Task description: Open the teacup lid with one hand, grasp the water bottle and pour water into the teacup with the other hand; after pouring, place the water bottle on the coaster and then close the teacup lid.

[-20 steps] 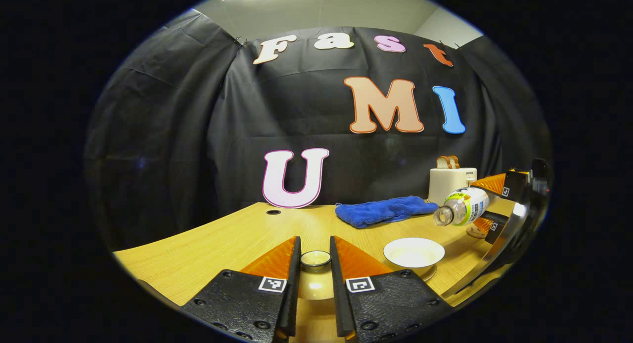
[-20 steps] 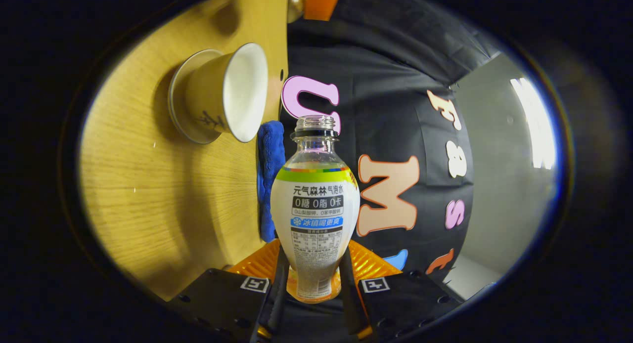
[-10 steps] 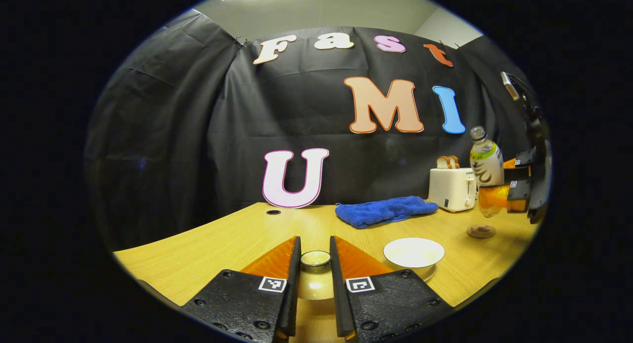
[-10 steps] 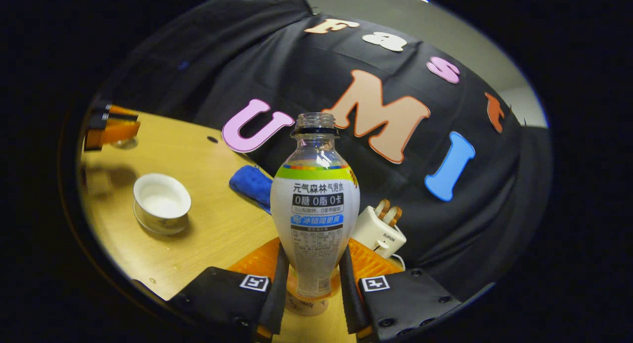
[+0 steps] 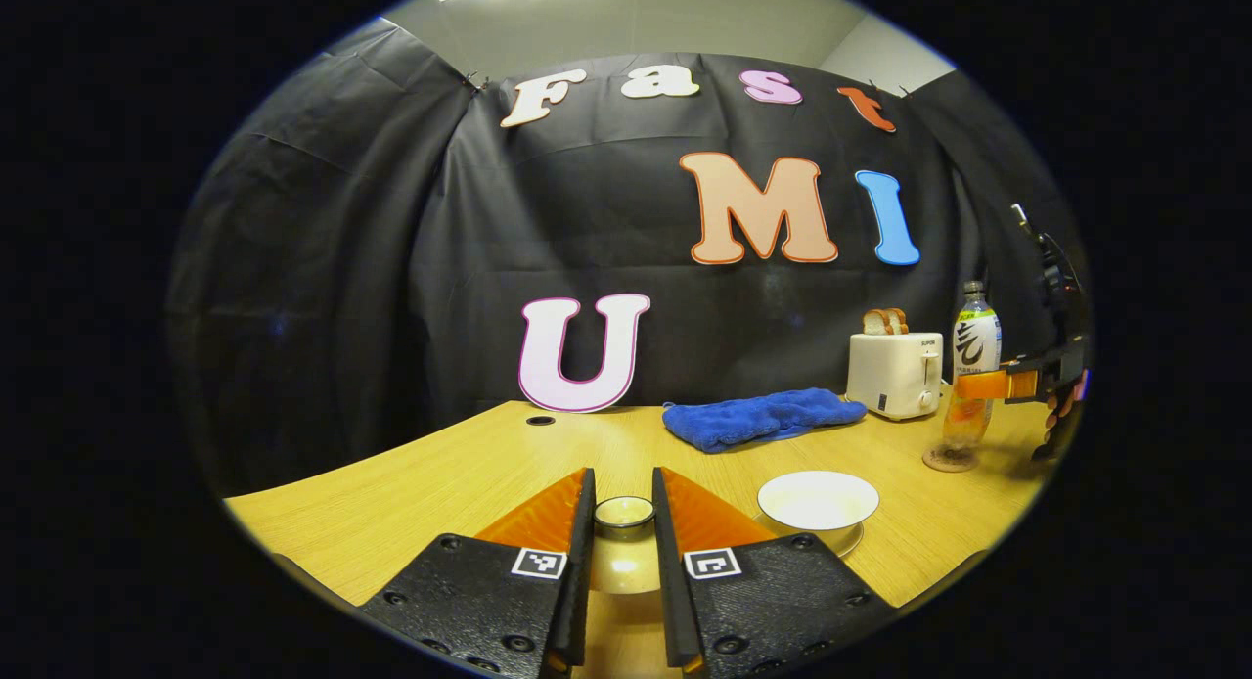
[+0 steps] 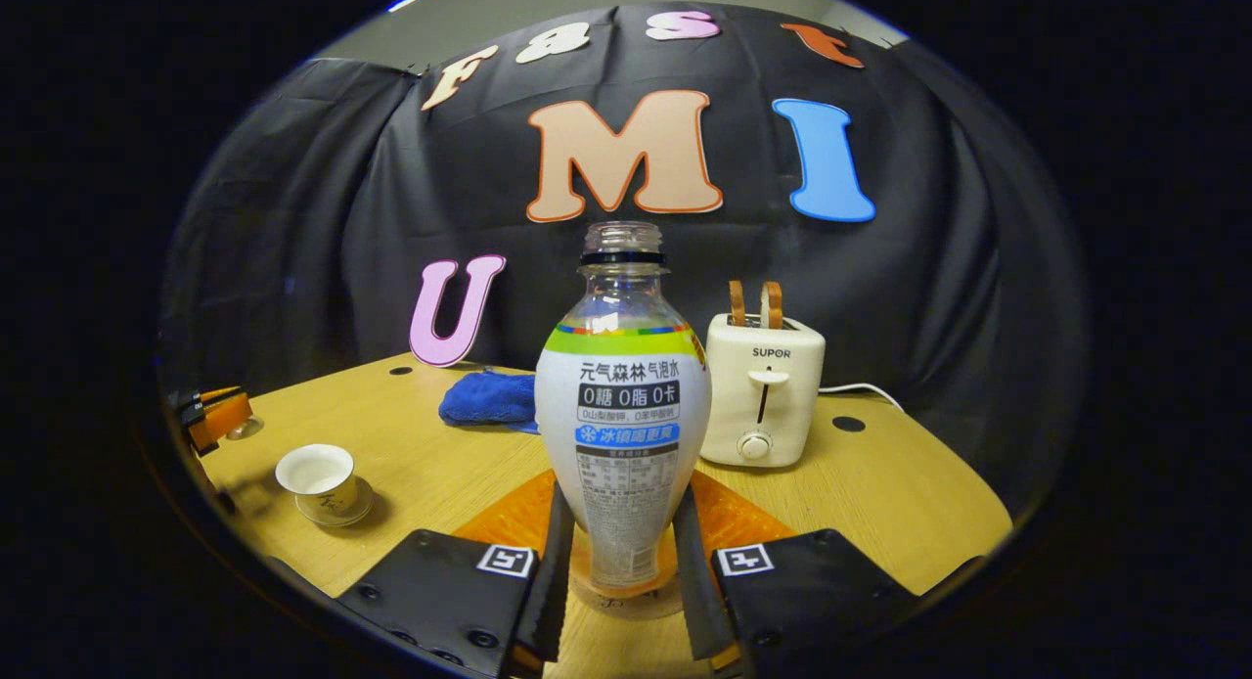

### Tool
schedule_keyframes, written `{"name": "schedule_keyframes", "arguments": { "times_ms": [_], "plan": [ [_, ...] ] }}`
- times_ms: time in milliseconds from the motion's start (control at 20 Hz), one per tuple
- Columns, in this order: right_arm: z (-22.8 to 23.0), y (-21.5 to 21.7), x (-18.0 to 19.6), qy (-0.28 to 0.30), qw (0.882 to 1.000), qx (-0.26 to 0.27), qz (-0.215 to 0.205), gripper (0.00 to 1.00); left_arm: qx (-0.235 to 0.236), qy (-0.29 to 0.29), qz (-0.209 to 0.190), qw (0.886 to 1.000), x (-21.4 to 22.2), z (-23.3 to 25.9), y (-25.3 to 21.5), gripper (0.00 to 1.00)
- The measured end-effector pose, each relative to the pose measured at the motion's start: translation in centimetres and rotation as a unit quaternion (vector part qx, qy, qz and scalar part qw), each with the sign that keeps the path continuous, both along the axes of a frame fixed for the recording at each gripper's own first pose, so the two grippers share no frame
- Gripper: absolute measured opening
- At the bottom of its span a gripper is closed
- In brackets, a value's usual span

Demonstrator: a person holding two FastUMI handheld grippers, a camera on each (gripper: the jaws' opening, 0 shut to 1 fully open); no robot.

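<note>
My left gripper [image 5: 623, 491] is shut on the knob of the teacup lid [image 5: 624, 515], held just above the table. To its right stands the white teacup [image 5: 818, 498] on its saucer, uncovered. In the right gripper view the capless water bottle [image 6: 623, 405] is upright between the fingers of my right gripper [image 6: 621, 522], which is shut on its lower body. Its base sits on the round coaster [image 6: 626, 599]. From the left gripper view the bottle [image 5: 976, 351] and coaster [image 5: 949, 458] are at the far right. The teacup [image 6: 315, 471] and left gripper [image 6: 217, 417] lie far left.
A white toaster [image 6: 763, 395] with two bread slices stands right behind the bottle, its cord trailing right. A blue cloth [image 5: 763, 417] lies at the back of the wooden table [image 5: 469, 474]. Black cloth walls close the table's far side.
The right gripper swung the bottle from tipped over the cup back to upright, carried it right and lowered it onto the coaster. The left gripper and lid stayed put.
</note>
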State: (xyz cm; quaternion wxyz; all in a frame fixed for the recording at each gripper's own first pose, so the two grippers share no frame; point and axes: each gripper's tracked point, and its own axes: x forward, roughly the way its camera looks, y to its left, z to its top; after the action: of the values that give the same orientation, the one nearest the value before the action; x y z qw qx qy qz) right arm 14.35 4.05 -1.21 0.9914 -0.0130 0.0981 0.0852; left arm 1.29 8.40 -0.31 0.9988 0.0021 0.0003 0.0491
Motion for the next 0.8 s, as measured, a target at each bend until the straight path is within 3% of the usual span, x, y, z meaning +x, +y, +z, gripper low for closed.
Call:
{"name": "schedule_keyframes", "arguments": {
  "times_ms": [250,350,750,800],
  "plan": [
    [-0.5,-0.3,-0.3,-0.007,1.0,-0.021,0.007,0.57,0.0,0.0,0.0,1.0,0.0,0.1,0.0,0.29],
    [-0.8,-0.2,-0.4,-0.005,1.0,-0.017,0.007,0.61,0.0,0.0,0.0,1.0,0.0,0.0,-0.1,0.29],
    [-2.1,-0.6,-0.9,0.006,1.0,-0.002,0.004,0.64,0.0,0.0,0.0,1.0,0.1,0.1,0.1,0.29],
    [-2.0,-0.6,-0.9,0.007,1.0,0.0,0.005,0.69,0.0,0.0,0.0,1.0,0.1,0.0,0.0,0.29]
  ]
}}
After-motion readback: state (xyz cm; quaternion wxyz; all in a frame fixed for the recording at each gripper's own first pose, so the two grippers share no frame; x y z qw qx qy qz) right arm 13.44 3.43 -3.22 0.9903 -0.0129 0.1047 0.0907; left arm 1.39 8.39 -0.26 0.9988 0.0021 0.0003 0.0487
